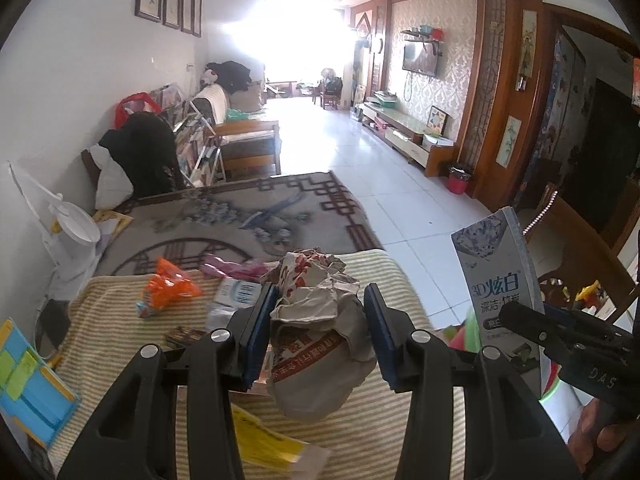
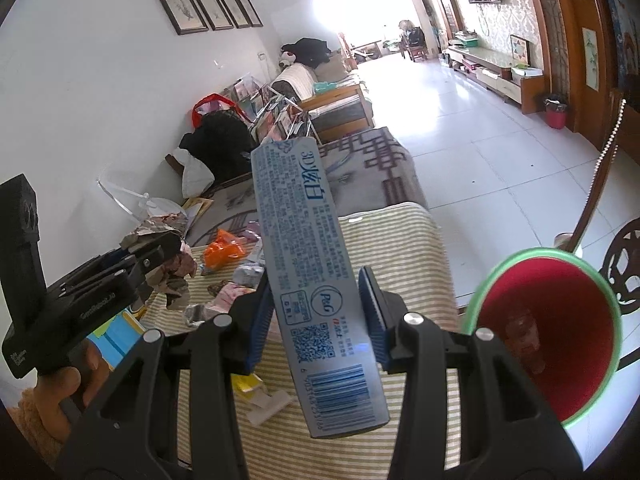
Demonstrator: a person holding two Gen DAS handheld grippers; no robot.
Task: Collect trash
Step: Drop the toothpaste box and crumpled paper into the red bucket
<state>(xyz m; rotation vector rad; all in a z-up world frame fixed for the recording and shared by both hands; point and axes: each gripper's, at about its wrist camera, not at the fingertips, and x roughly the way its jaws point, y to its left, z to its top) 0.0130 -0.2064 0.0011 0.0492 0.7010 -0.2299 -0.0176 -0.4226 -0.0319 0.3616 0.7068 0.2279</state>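
Now we hold the toothpaste box (image 2: 320,280) clamped in our right gripper (image 2: 316,312), long axis forward, bin (image 2: 600,284) just right; left gripper (image 1: 318,336) grips crumpled paper (image 1: 316,320).

Bin (image 2: 600,280): near rim cut off by the right picture edge.
Bottle in bin (image 2: 524,336): blurred.
Toothpaste box (image 1: 496,280): lower end hidden.

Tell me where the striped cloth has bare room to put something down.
Free: the striped cloth toward its right edge, between the toothpaste box and the red bin; also the near strip below the crumpled paper. Crowded: the far left, around the orange wrapper, pink wrapper and small packets.
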